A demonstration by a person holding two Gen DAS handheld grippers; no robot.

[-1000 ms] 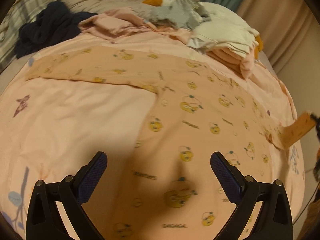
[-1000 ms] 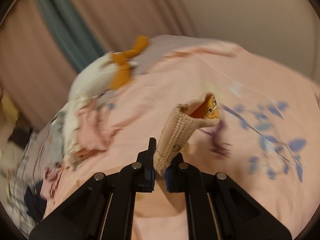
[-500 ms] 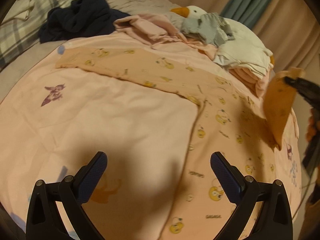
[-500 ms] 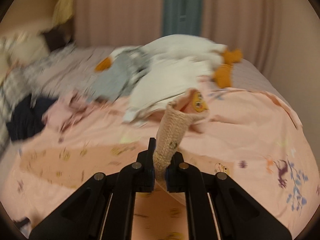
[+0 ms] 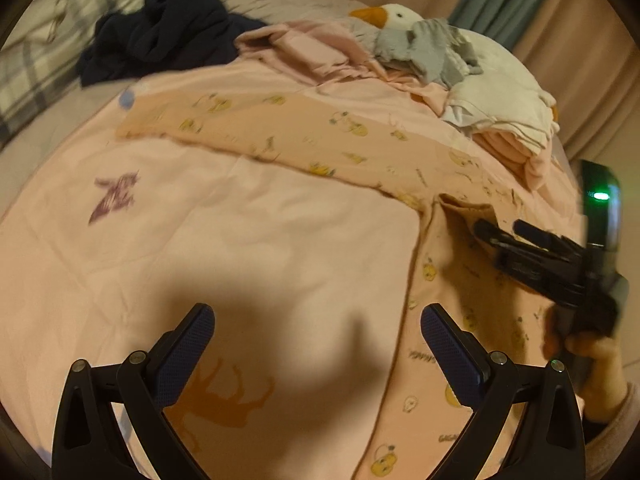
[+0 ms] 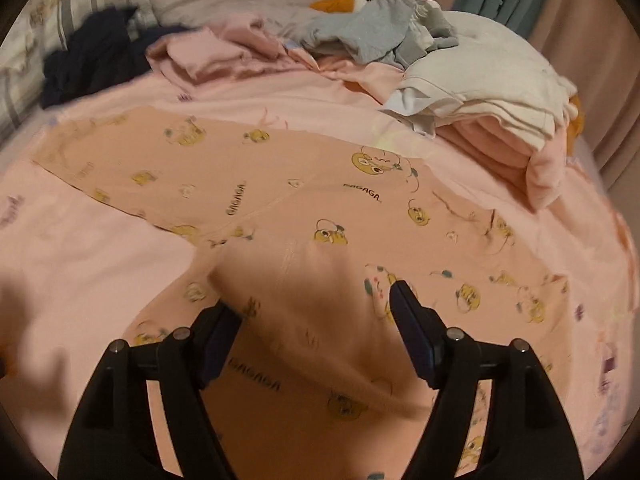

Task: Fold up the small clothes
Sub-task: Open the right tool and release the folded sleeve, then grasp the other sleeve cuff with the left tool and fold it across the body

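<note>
A peach long-sleeved top with yellow duck prints (image 6: pixel 320 216) lies spread on the pink bed sheet (image 5: pixel 240 248). One sleeve stretches out to the left (image 5: pixel 248 124). The other sleeve is folded over the body, and its cuff (image 5: pixel 468 210) lies by the seam. My right gripper (image 6: pixel 316 320) is open just above that folded sleeve and holds nothing; it also shows at the right of the left wrist view (image 5: pixel 500 236). My left gripper (image 5: pixel 316 340) is open and empty above the sheet, left of the top's body.
A stack of folded white and pink clothes (image 6: pixel 492 112) sits at the back right. A goose plush (image 5: pixel 400 20) under grey cloth, a crumpled pink garment (image 6: pixel 208 56) and a dark navy garment (image 5: pixel 164 36) lie at the back. Curtains hang behind.
My right gripper carried the sleeve cuff over the top's body, laid it down and opened. My left gripper stayed open and shifted left over the sheet.
</note>
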